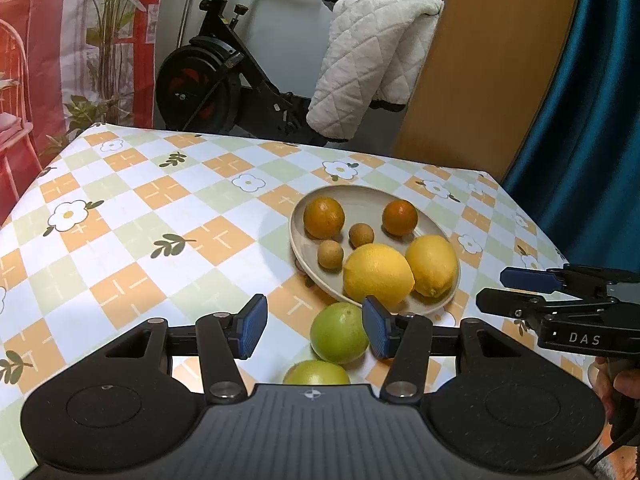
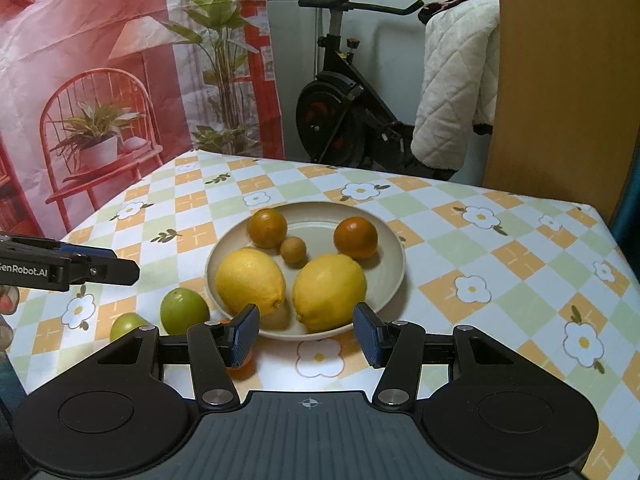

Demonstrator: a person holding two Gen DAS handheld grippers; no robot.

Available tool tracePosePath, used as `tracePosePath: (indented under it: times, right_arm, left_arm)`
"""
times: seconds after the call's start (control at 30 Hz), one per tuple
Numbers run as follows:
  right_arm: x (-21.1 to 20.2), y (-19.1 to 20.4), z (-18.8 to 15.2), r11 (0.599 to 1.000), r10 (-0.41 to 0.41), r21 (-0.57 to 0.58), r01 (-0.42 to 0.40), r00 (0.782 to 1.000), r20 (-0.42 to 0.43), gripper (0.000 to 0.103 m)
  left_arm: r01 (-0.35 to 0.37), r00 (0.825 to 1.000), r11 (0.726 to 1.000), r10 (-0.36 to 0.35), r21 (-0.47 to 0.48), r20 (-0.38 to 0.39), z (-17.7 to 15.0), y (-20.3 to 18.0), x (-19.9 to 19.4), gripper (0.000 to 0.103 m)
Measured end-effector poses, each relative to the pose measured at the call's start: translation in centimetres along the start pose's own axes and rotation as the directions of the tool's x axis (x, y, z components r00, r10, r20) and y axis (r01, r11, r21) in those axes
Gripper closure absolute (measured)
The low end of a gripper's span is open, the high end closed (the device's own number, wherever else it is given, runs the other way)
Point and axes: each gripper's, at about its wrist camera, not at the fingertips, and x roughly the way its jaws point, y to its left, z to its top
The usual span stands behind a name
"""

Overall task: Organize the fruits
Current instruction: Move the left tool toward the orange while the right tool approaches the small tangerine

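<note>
Left gripper (image 1: 314, 330) is held with fingers apart around a green fruit (image 1: 339, 332) lying on the tablecloth (image 1: 140, 220) just beside the plate (image 1: 360, 196). Closing should be centred and gentle, since it could roll. Right gripper (image 2: 306, 334), also parted and holding nothing, is seen hovering near the plate's lemons (image 2: 329, 291); something orange beneath its left finger goes unseen in the left view.

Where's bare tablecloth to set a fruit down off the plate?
Free: the wide stretch left of the plate to the table's left edge, and the strip right of it. Crowded: the near-left rim, where two green fruits sit under the open left gripper.
</note>
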Motion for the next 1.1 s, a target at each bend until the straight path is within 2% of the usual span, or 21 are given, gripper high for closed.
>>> tracePosePath:
  times: [0.47, 0.83, 1.1]
  right_arm:
    - [1.7, 1.3, -1.3, 0.999, 0.033, -0.007, -0.033, 0.998, -0.047, 0.055]
    - [1.5, 2.8, -1.6, 0.998, 0.061, -0.021, -0.062, 0.997, -0.055, 0.055]
    - [0.8, 4.0, -2.3, 0.997, 0.068, -0.037, -0.070, 0.996, -0.062, 0.055]
  left_arm:
    - [0.023, 1.000, 1.000, -0.022, 0.019, -0.020, -1.7, -0.4, -0.2, 0.049]
    - [0.033, 0.999, 0.999, -0.034, -0.030, -0.035, -2.7, -0.3, -1.5, 0.051]
    - [0.061, 0.995, 0.997, -0.065, -0.049, -0.082, -4.3, -1.1, -2.0, 0.051]
